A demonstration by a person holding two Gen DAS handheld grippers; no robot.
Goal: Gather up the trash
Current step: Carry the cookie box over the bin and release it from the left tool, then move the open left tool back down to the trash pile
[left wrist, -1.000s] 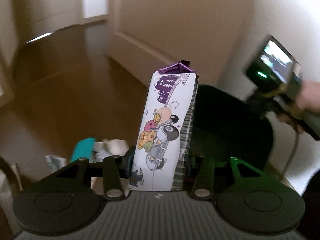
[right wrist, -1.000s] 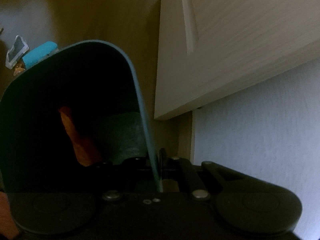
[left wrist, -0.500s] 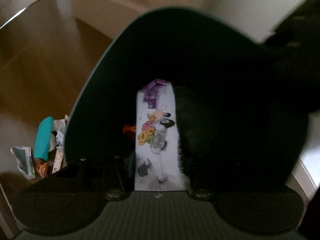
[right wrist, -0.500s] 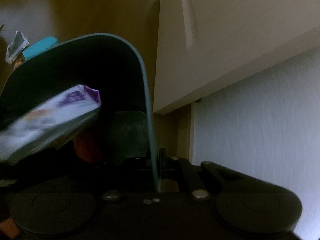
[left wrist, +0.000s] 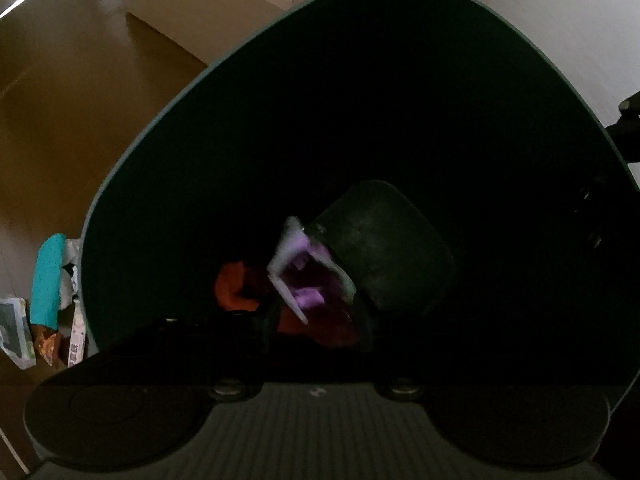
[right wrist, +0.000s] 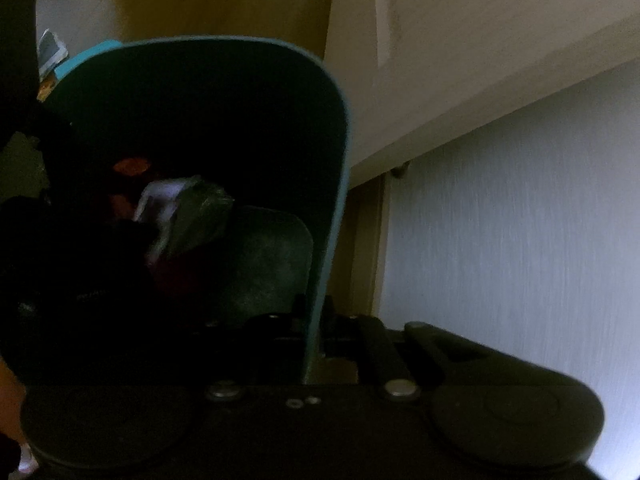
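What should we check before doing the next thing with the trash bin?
1. Carton inside the bin: ok.
2. Left gripper has let go of the carton: cannot tell; it is dark, the jaws have just been closing, and the carton shows between them.
3. Right gripper grips the bin wall: ok; the wall sits between its jaws, which have just been opening slightly.
4. Floor trash all collected: not ok; teal packet and wrappers lie beside the bin.
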